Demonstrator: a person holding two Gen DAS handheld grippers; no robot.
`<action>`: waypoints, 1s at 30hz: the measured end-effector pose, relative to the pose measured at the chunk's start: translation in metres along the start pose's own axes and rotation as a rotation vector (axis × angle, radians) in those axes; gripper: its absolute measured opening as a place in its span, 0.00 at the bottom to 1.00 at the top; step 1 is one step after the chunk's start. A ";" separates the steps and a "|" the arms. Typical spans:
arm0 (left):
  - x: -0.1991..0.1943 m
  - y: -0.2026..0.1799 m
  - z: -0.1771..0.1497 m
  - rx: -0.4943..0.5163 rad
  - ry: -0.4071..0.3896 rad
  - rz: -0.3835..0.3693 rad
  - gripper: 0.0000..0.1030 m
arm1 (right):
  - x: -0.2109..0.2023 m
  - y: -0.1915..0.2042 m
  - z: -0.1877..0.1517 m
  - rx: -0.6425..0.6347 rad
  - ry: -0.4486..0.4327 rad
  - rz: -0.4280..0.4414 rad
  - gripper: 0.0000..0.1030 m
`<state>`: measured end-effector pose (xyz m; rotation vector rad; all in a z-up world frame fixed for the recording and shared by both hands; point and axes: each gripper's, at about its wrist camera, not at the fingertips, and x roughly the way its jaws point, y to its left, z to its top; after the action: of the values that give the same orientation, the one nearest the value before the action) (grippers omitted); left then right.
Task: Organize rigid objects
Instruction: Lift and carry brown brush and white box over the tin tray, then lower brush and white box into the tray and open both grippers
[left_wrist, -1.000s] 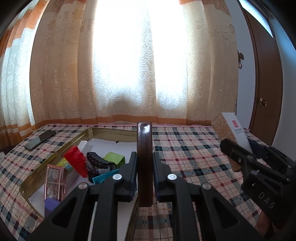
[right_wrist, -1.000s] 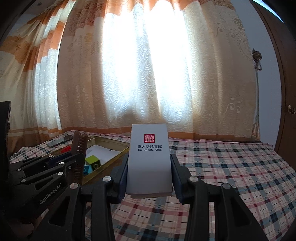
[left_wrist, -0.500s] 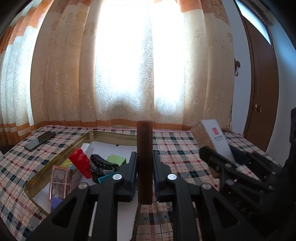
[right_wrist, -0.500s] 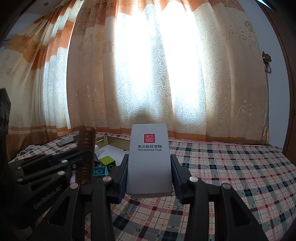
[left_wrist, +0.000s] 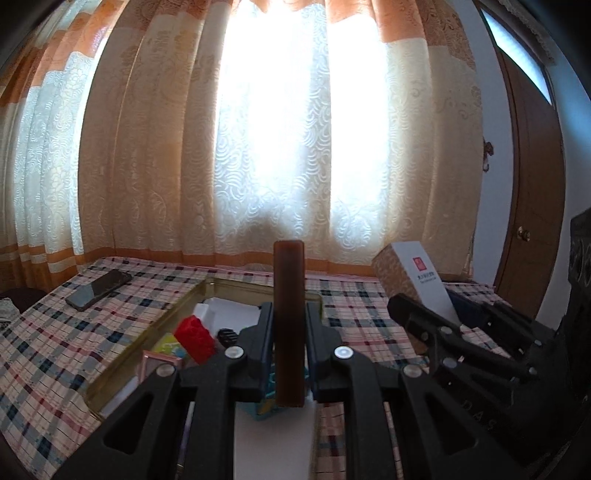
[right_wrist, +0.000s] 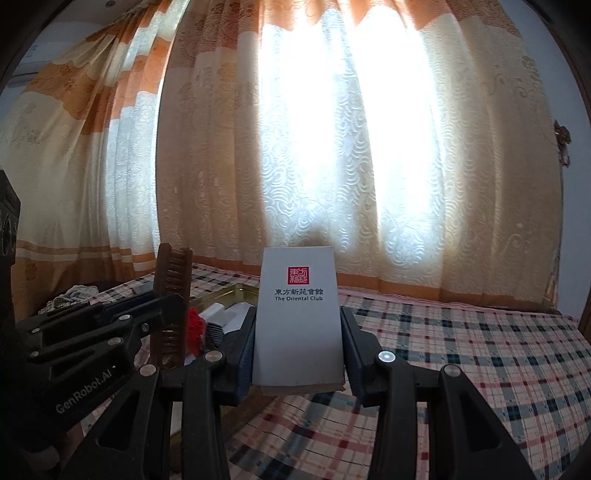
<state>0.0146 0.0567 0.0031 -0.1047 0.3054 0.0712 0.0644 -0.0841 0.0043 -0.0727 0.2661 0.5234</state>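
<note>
My left gripper (left_wrist: 289, 325) is shut on a dark brown wooden comb (left_wrist: 289, 317), held upright above a gold-rimmed tray (left_wrist: 155, 332). The comb's teeth show in the right wrist view (right_wrist: 173, 306). My right gripper (right_wrist: 298, 347) is shut on a white box (right_wrist: 298, 314) printed "The Oriental Club", held upright above the checked tablecloth (right_wrist: 461, 354). The box also shows in the left wrist view (left_wrist: 417, 277), to the right of the tray. The tray holds a red brick (left_wrist: 194, 338), a yellow-green box (left_wrist: 166, 345), a pink-framed case (left_wrist: 155, 363) and a black ridged item (left_wrist: 227, 336).
A dark phone (left_wrist: 98, 290) lies on the cloth at the far left. Curtains (left_wrist: 277, 129) hang behind the table over a bright window. A brown door (left_wrist: 532, 206) stands at the right. A teal box (left_wrist: 264, 406) sits under the left fingers.
Both grippers have risen and tilted up a little, so the tray and cloth sit lower in view. The two grippers have drawn closer together. Both grips are unchanged.
</note>
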 end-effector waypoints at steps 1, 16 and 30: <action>0.000 0.001 0.001 0.001 0.002 0.005 0.13 | 0.003 0.003 0.002 -0.005 0.006 0.010 0.43; 0.021 0.036 0.008 0.058 0.081 0.098 0.13 | 0.052 0.030 0.022 -0.022 0.097 0.104 0.43; 0.076 0.073 0.000 -0.022 0.355 0.025 0.13 | 0.123 0.047 0.019 -0.006 0.324 0.145 0.43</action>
<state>0.0805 0.1328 -0.0269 -0.1356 0.6604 0.0813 0.1475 0.0183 -0.0103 -0.1454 0.5900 0.6567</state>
